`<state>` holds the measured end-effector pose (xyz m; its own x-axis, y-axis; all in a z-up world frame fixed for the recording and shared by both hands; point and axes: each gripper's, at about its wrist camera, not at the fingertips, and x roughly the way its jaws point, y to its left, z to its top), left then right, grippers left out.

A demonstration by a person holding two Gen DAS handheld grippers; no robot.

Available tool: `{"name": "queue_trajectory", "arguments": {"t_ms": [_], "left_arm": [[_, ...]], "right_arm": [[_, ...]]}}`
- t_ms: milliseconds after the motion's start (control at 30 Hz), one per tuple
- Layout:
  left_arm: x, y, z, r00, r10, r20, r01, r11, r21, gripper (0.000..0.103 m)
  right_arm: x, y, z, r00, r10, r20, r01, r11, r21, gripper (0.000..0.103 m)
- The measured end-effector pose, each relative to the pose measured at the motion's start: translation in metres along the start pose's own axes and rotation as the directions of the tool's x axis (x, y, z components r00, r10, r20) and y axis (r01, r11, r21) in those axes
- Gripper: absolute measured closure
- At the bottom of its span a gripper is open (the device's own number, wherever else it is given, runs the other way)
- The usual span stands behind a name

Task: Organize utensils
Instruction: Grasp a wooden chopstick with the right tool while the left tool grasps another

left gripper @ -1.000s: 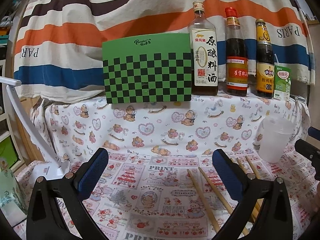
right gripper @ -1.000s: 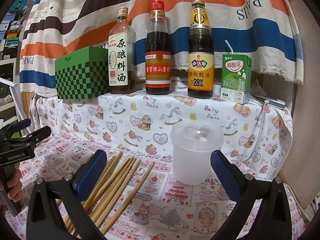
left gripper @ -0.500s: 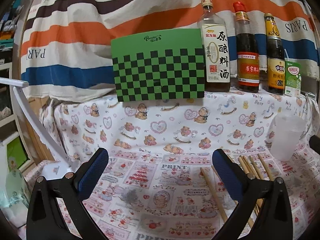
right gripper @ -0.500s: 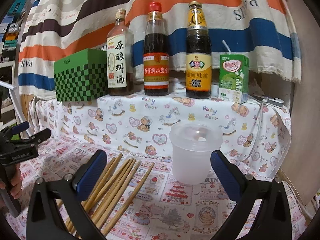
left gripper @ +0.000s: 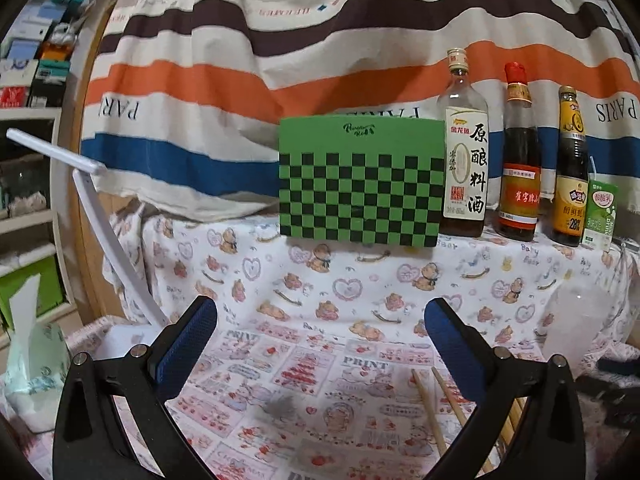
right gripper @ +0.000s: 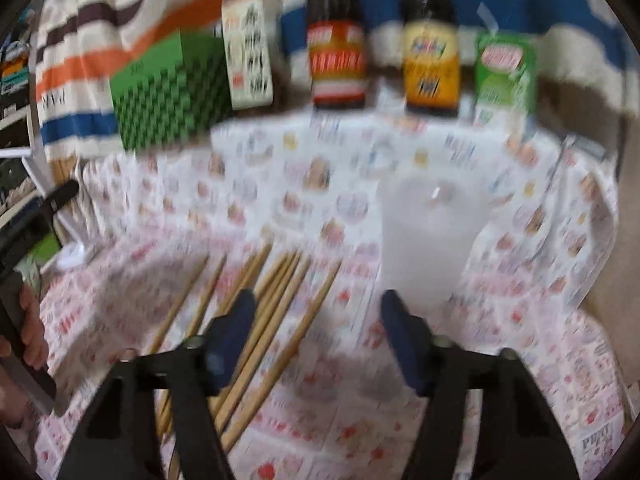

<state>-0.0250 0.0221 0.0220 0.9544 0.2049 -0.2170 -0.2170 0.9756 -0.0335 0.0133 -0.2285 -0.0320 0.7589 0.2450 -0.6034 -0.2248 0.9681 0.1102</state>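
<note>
We are holding the right gripper point(right gripper: 318, 332) low over the worktop, its blue-padded jaws standing apart with nothing between them, though the right wrist view is blurred. Just under and to the left of it, the loose bundle of pale wooden chopsticks point(right gripper: 276, 292) is lying flat on the printed cartoon tablecloth point(right gripper: 500, 360), the sticks fanning roughly parallel toward the back; this scattered lie is presumably why the gripper is coming in from the near end, along their length. Just beside their far tips, to the right, the translucent white plastic cup point(right gripper: 430, 240) is standing upright and empty as far as we can tell, placed close so that it can serve, we judge, as the holder for the sticks.

We are keeping the left gripper point(left gripper: 320, 344) to the left of the chopsticks point(left gripper: 428, 412), jaws wide apart and empty, facing bare cloth; only a few stick ends are showing beside its right finger, and the cup point(left gripper: 576, 324) is appearing at the right margin.

Farther back, on a raised ledge under the same cloth, a green-and-black chequered box point(left gripper: 362, 184), three tall sauce bottles point(left gripper: 518, 156) and a small green drink carton point(left gripper: 600, 216) are standing in a row against a striped hanging sheet point(left gripper: 280, 60), well clear of the working area. A white desk lamp arm point(left gripper: 100, 216) is leaning at far left.
</note>
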Motion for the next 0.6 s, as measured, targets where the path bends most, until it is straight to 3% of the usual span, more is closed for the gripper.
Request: {"name": "queue_trajectory", "arguments": {"t_ms": [133,433,600], "left_arm": [[0.004,-0.004,-0.003,0.999,-0.013,-0.033,0.013,1.000,0.013,0.000],[-0.010,-0.025,-0.007,0.998,0.022,0.053,-0.029,0.991,0.129,0.000],[-0.007,-0.022,-0.006,1.000,-0.023,0.002,0.023,0.996,0.090,0.000]], "right_arm": [[0.021,-0.003,-0.011,0.987,0.078,-0.144,-0.071,0.996,0.052,0.068],[0.025,0.024,-0.025,0.973,0.039,-0.226,-0.051,0.997,-0.049,0.072],[0.028,0.025,-0.027,0.970,0.002,-0.244,-0.018,0.998,-0.064,0.079]]}}
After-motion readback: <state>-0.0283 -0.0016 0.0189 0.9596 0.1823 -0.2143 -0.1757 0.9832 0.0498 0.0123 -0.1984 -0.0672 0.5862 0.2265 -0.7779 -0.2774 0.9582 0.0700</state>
